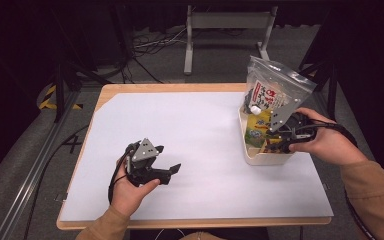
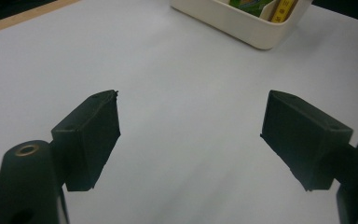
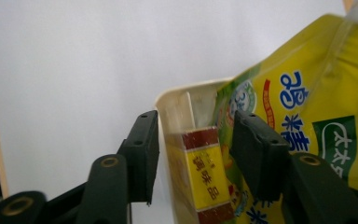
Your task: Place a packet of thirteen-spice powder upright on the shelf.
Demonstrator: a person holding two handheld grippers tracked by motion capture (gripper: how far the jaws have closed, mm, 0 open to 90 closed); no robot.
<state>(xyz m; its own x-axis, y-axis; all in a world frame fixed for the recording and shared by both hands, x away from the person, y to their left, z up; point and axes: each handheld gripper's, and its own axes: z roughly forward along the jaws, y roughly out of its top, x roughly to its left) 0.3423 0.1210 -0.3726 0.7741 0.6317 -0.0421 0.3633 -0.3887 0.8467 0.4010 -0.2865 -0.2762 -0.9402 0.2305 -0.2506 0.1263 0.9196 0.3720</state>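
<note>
My right gripper [image 1: 275,131] stands spread over the cream bin's [image 1: 267,158] edge, pinching nothing; my left gripper [image 1: 166,161] is spread above bare white table [image 1: 190,150].

The right gripper view shows a yellow box [image 3: 205,175] between bin wall and yellow pouch [image 3: 317,107]; the high view adds a clear bag [image 1: 275,90], grey floor, cables.

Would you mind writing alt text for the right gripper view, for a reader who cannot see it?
The right gripper has its two black jaws open astride the wall of a cream bin, with a small yellow and red box between them. A yellow pouch with blue lettering leans in the bin beside it, on a white table.
</note>
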